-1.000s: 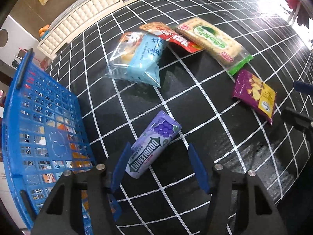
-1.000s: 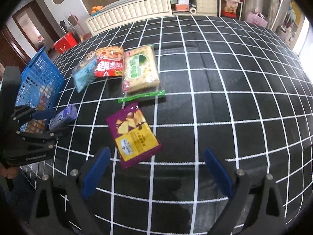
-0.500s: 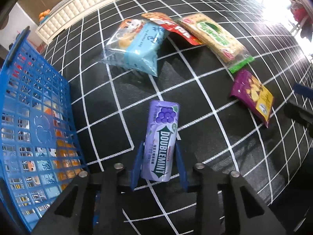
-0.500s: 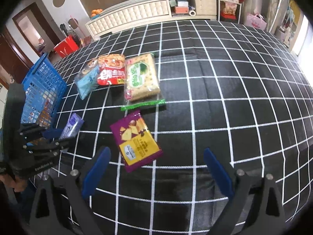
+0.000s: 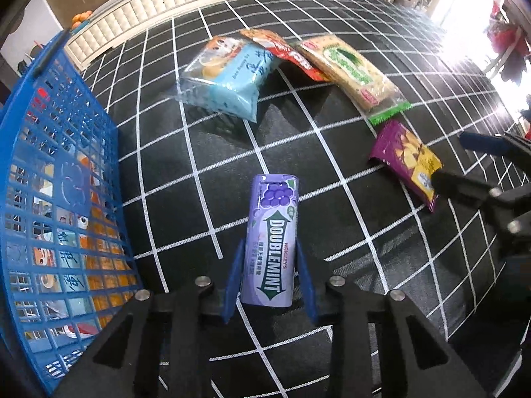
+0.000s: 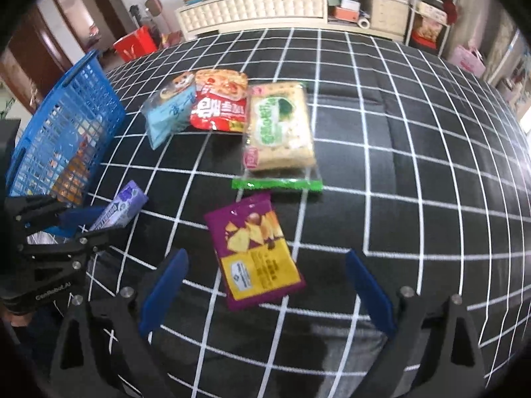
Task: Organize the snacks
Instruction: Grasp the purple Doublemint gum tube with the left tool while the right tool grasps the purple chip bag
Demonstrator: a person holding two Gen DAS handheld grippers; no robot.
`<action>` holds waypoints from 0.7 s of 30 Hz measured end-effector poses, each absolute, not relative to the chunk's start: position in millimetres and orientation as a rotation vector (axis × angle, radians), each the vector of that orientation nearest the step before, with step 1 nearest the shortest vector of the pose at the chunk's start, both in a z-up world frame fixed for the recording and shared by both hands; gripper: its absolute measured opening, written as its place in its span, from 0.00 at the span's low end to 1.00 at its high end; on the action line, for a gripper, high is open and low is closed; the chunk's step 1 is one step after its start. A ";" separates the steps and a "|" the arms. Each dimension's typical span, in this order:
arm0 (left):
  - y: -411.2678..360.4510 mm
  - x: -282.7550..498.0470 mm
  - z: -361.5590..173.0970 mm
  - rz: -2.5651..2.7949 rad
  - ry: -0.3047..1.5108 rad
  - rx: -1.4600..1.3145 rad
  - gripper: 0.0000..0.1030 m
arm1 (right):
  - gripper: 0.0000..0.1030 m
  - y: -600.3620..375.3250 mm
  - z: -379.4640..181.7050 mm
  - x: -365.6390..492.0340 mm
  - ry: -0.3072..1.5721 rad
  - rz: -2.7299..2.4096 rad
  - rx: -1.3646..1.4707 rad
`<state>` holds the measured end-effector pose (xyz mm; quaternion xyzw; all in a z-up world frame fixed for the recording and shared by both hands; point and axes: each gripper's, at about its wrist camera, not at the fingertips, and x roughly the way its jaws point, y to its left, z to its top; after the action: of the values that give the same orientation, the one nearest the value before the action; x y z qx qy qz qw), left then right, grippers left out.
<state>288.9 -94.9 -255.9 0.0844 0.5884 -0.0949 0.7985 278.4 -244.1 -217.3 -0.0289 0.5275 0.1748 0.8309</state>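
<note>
Loose packets: four on the checked counter (image 5: 332, 139)
Gum packs: one
Baskets: one blue basket (image 5: 59, 172)
Left gripper (image 5: 269, 278): now clamps gum pack (image 5: 272, 242) beside basket; earlier jaws wide
Right gripper (image 6: 265, 285): jaws wide, over purple packet (image 6: 255, 252)

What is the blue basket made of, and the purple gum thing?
The blue basket looks like hard, moulded plastic: a stiff open grid with an even, slightly shiny colour. The purple gum pack seems to be smooth, glossy printed plastic or coated card; which one is hard to tell.
</note>
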 end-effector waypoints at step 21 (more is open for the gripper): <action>-93.1 285.0 -238.1 -0.221 1.227 0.136 0.28 | 0.52 -215.3 -225.3 267.8 1.109 0.356 -0.227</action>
<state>285.0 -93.1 -238.1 0.0637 0.5739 -0.1032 0.8099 267.8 -215.3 -225.3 -0.1071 0.5226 0.1676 0.8291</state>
